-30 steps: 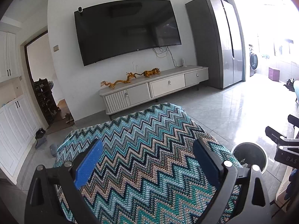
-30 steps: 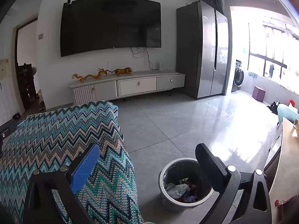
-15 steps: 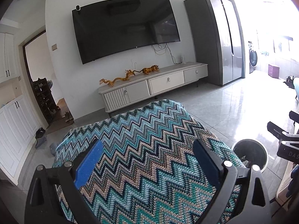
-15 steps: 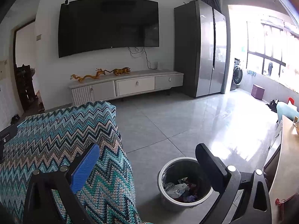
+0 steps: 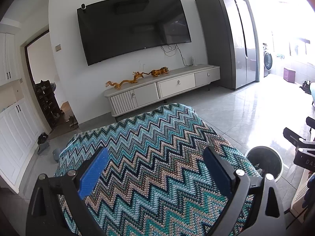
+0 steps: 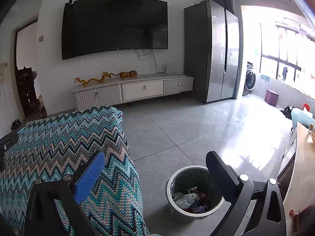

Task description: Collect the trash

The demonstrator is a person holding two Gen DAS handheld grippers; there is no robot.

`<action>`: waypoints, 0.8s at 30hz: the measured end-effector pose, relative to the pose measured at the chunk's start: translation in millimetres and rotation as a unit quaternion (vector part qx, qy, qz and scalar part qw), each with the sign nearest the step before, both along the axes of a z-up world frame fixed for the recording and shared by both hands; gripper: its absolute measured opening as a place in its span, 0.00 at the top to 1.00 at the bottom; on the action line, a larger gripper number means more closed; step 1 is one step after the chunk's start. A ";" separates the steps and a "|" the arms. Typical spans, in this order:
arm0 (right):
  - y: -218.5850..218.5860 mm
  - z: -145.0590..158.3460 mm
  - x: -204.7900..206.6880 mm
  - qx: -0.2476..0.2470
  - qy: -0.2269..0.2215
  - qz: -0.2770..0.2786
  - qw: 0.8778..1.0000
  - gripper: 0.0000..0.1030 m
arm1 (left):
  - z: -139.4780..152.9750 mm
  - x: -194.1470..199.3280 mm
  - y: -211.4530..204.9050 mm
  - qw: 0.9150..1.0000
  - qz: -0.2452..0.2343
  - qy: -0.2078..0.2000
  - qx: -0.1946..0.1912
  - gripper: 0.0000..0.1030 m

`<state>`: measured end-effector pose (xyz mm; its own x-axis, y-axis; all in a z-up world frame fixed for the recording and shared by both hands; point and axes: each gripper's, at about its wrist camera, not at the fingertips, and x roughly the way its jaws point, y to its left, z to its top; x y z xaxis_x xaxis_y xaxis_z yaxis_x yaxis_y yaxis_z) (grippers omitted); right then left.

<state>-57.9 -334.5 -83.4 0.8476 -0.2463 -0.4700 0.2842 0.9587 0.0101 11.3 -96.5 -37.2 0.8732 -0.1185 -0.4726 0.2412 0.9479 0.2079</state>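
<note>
both grippers, left and right, jaws wide open, empty; bin with trash lower right, blanket lower centre

Open floor surrounds the bin, blanket just beside.

Strong daylight from window at right, overexposed; glare on floor; fisheye bends edges; focus sharp.

The trash bin is partly hidden behind the zigzag blanket in the left wrist view — its contents unseen there; window glare washes out the balcony.
</note>
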 end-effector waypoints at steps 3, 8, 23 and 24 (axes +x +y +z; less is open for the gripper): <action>-0.1 0.2 -0.1 0.000 0.000 0.000 1.000 0.00 | -0.3 -0.4 0.0 1.000 -0.001 0.001 0.001 0.06; 0.1 0.1 0.1 0.000 0.000 0.000 1.000 0.00 | 0.0 -0.7 -0.8 1.000 0.000 0.001 0.001 0.06; 1.3 -0.1 0.4 -0.001 0.001 0.000 1.000 0.00 | -2.8 2.0 0.9 1.000 -0.010 0.017 -0.001 0.06; 1.3 0.0 0.4 -0.001 0.001 0.000 1.000 0.00 | -3.0 1.9 1.1 1.000 -0.010 0.018 -0.001 0.06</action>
<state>-57.5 -333.2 -83.5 0.8466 -0.2460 -0.4719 0.2833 0.9590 0.0083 13.3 -95.4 -40.1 0.8529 -0.1373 -0.5037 0.2678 0.9433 0.1963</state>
